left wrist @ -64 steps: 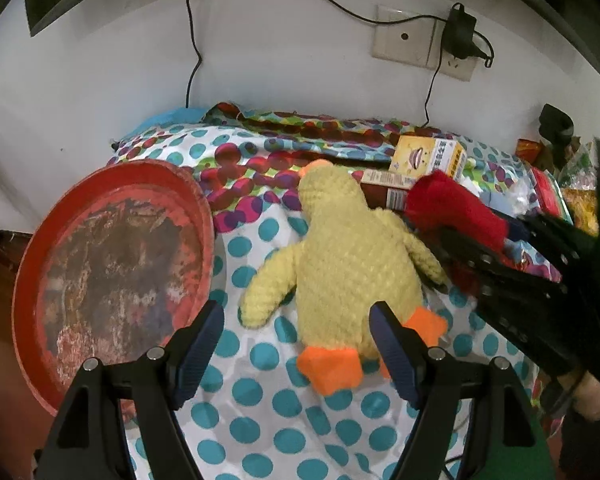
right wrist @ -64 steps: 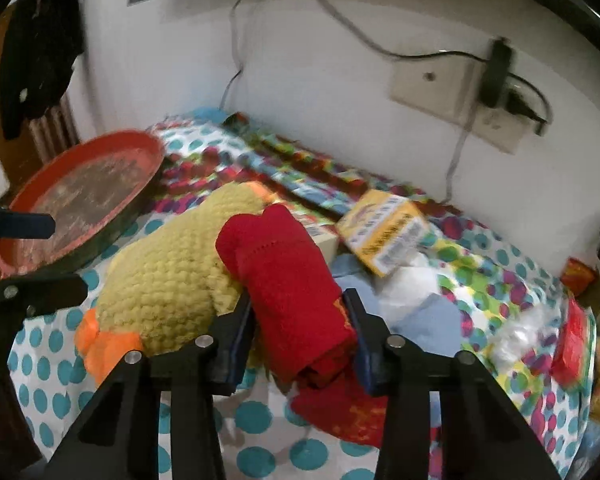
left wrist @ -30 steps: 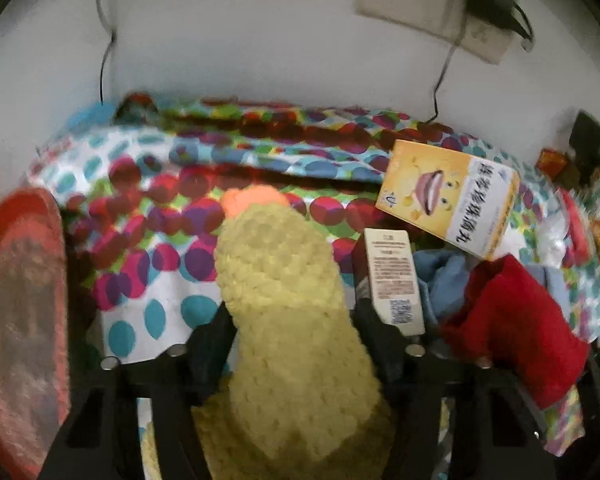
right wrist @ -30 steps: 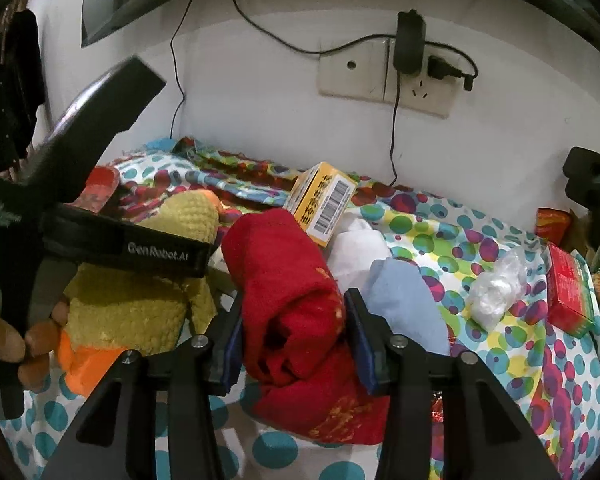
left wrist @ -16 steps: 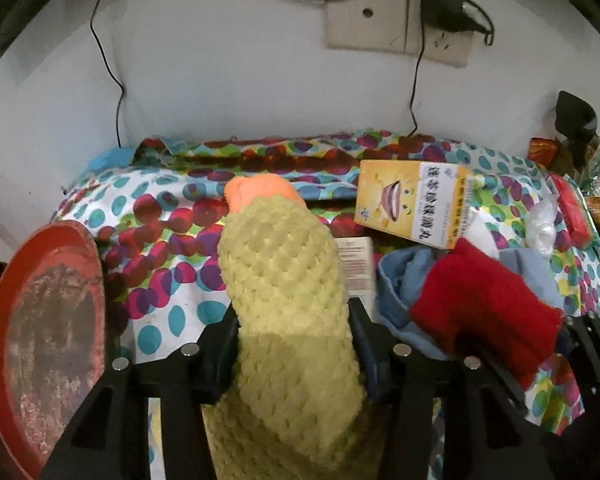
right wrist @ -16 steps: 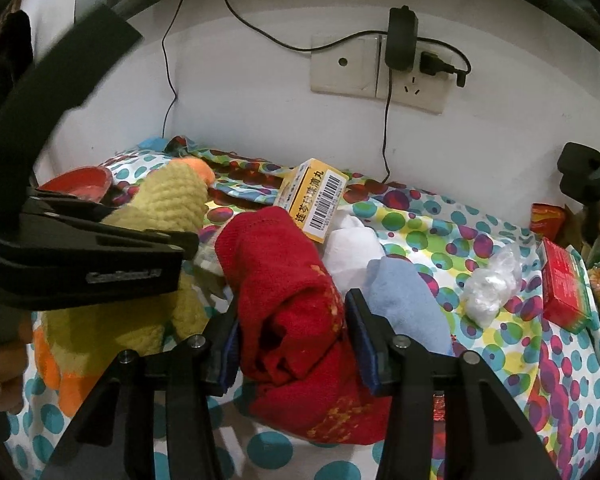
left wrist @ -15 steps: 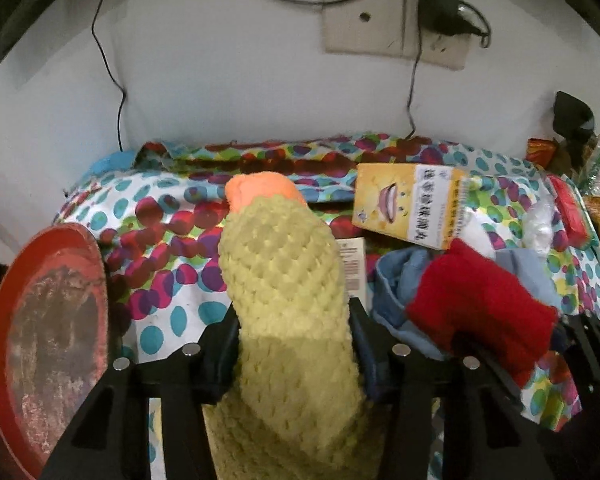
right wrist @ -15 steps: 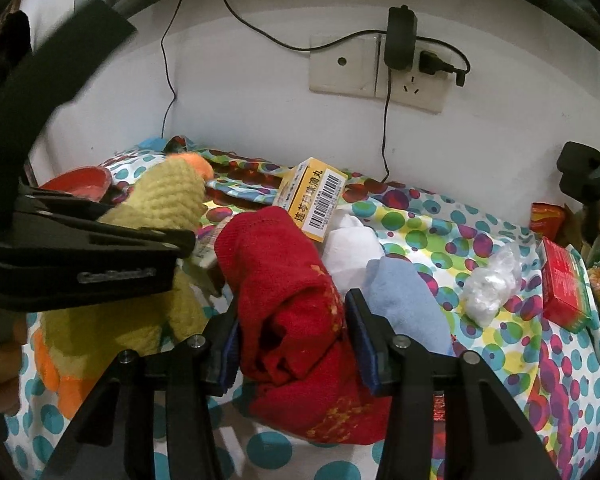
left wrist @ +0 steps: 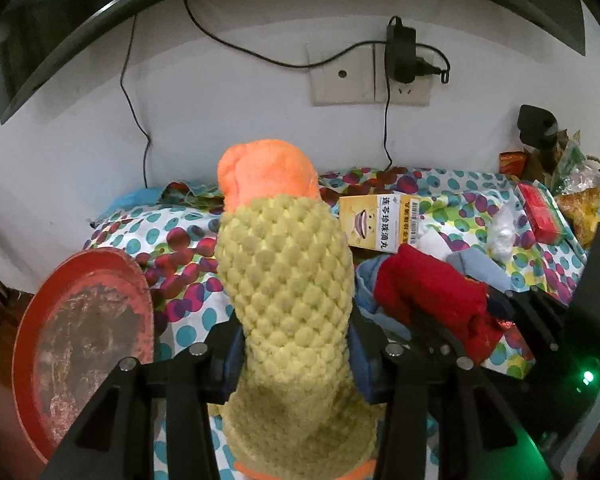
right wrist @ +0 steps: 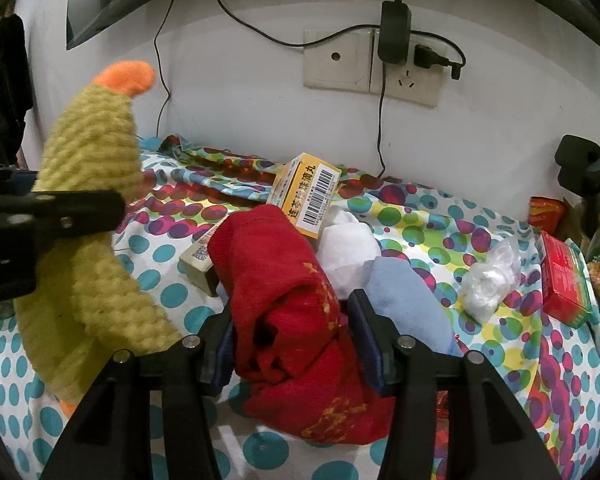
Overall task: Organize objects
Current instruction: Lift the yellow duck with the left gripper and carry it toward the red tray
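Both grippers' fingers (left wrist: 228,354) clamped, loaded

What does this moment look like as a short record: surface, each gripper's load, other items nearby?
surface: polka-dot cloth by a white wall
left gripper: shut on yellow plush duck, lifted, orange beak up; jaws have just been closing
right gripper: shut on red cloth, low on the surface; jaws have just eased wider
nearby: red round tray, yellow box, blue cloth, red box
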